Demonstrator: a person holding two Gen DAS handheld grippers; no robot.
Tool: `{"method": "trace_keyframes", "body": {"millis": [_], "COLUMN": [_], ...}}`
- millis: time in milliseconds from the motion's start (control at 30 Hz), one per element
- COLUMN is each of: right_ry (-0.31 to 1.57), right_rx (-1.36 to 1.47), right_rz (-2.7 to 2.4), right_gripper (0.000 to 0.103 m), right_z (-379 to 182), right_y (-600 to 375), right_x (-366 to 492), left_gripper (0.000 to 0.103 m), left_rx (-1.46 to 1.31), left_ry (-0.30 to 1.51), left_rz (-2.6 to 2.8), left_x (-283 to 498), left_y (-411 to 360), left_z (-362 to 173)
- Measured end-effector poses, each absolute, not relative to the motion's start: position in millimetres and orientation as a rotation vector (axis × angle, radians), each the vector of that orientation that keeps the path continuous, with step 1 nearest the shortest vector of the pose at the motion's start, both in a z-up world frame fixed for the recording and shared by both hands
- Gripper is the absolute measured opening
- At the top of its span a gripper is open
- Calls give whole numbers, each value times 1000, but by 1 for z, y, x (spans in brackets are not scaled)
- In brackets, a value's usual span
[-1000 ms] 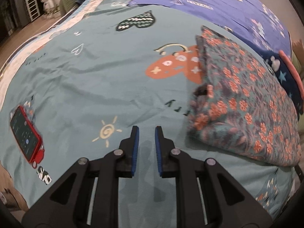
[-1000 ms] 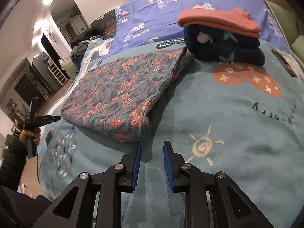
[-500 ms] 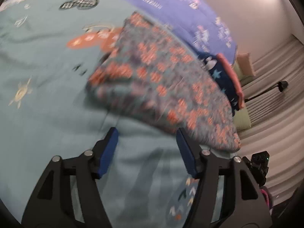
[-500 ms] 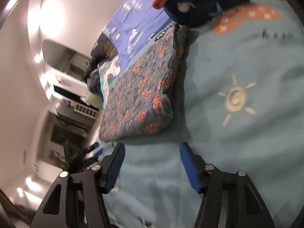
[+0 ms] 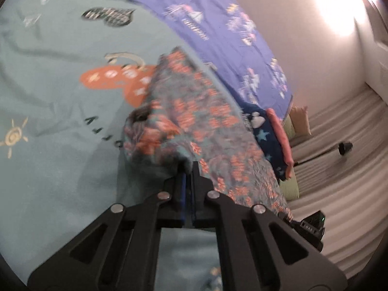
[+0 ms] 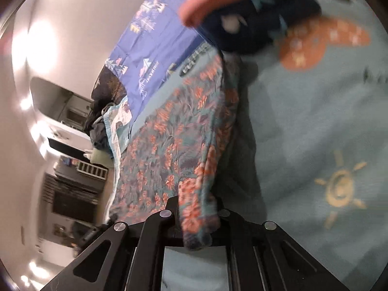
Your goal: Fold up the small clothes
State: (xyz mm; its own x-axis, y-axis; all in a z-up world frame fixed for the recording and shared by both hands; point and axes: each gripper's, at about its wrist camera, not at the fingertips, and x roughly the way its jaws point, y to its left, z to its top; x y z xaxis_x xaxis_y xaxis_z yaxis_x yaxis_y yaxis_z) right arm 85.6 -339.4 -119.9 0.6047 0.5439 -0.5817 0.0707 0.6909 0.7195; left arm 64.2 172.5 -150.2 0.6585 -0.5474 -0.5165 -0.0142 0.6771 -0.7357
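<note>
On the bed (image 5: 48, 111), both tongs, left (image 5: 188, 169) and right (image 6: 197, 208), pinch the near edge of the floral garment (image 5: 206, 121), soft, light and floppy, best held at its corners.

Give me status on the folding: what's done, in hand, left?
Done: navy garment and coral garment lie folded, stacked. In hand: left gripper and right gripper each pinch the near edge of the floral garment. Left: folding it and stacking.
</note>
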Motion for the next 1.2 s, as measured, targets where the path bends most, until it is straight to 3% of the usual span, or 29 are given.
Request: {"method": "trace_keyframes", "body": {"millis": [233,400,467,533,633,667,700,733,800,1100,1167,1200], "right_ry": [911,1029,1104,1175,1140,1090,1042,983,924,949,970,974], "right_rx": [700,716,681,636,663,645,627,597,534,442,447,453], "right_rz": [253,170,131,79,49,32,29,47,74,118,111,116], "right_gripper": [6,7,10,20,31,33,39,48,53,53,53,53], "right_z": [-82,-110,-128,-139,-126,-113,-102,-88,-75,-98,-112,-117], "right_y": [-372,-394,-396,-403,-420,-425,-428,-430,-428,-422,-426,-425], "right_x": [21,-18,-22,-22,-20,-16,-12,-3,15,127,135,139], "left_gripper": [4,2,2,2,4,7,19,41,62,62,54,37], "left_rx": [-608,-514,-477,-457,-465,-442,-408,-365,-319,-152,-135,-134], "left_ry": [817,960,991,992,910,886,860,829,789,862,874,880], "left_rz": [-484,-473,-395,-262,-169,-168,-169,-184,-228,-305,-298,-302], "left_x": [0,-56,-66,-70,-69,-65,-58,-46,-25,121,135,141], "left_y": [144,130,138,160,185,186,184,177,164,93,89,88], "left_z": [-97,-114,-123,-126,-111,-104,-97,-90,-83,-110,-117,-120]}}
